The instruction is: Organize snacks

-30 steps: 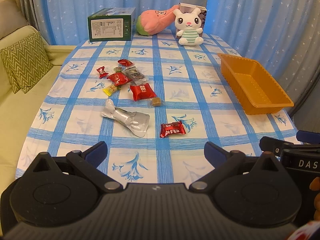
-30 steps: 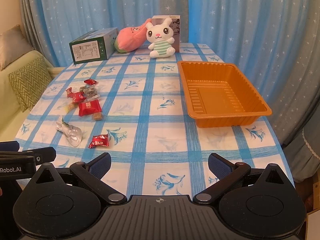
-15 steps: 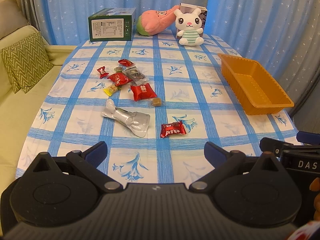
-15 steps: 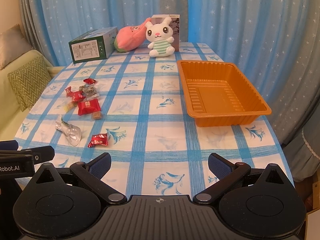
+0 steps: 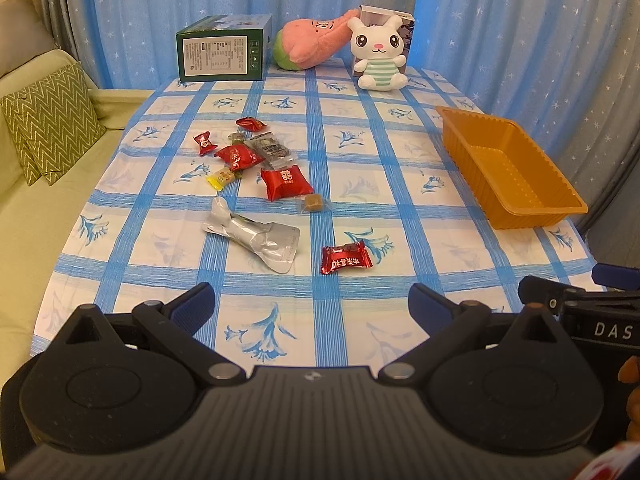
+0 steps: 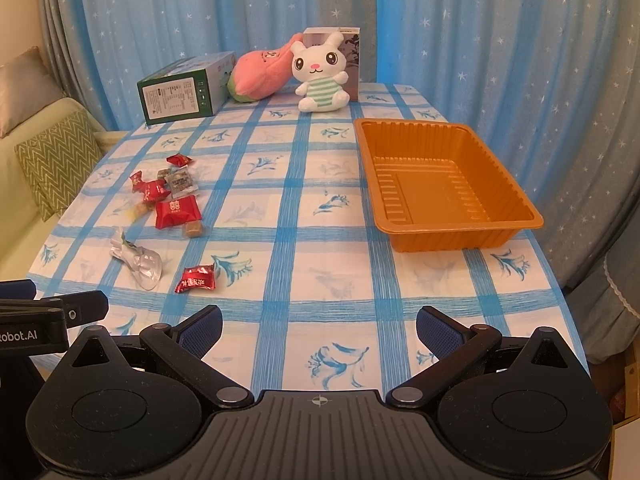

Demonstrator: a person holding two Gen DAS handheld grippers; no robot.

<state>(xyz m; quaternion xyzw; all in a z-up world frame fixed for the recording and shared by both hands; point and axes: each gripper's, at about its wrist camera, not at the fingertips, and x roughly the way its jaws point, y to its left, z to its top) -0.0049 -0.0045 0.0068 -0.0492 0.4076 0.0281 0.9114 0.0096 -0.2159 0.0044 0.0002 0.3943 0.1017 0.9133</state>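
Several wrapped snacks lie on the left half of the blue checked tablecloth [image 5: 400, 208]: a red candy [image 5: 346, 258] [image 6: 196, 279] nearest me, a silver pouch [image 5: 256, 236] [image 6: 138, 260], a red packet [image 5: 286, 182] [image 6: 178, 211], a brown cube [image 5: 313, 203] and smaller candies [image 5: 236, 156] behind. An empty orange tray [image 5: 512, 172] [image 6: 440, 188] sits at the right. My left gripper [image 5: 312, 306] is open and empty above the near edge, short of the red candy. My right gripper [image 6: 318, 328] is open and empty, near the front edge, before the tray.
A green box [image 5: 222, 48] [image 6: 184, 90], a pink plush [image 5: 316, 42], a white bunny plush [image 5: 380, 56] [image 6: 322, 74] and a carton [image 6: 352, 52] stand along the far edge. A sofa with a zigzag cushion [image 5: 48, 124] is at the left. Blue curtains hang behind.
Both grippers have crept slightly; the views have shifted a little. Nothing on the table has moved.
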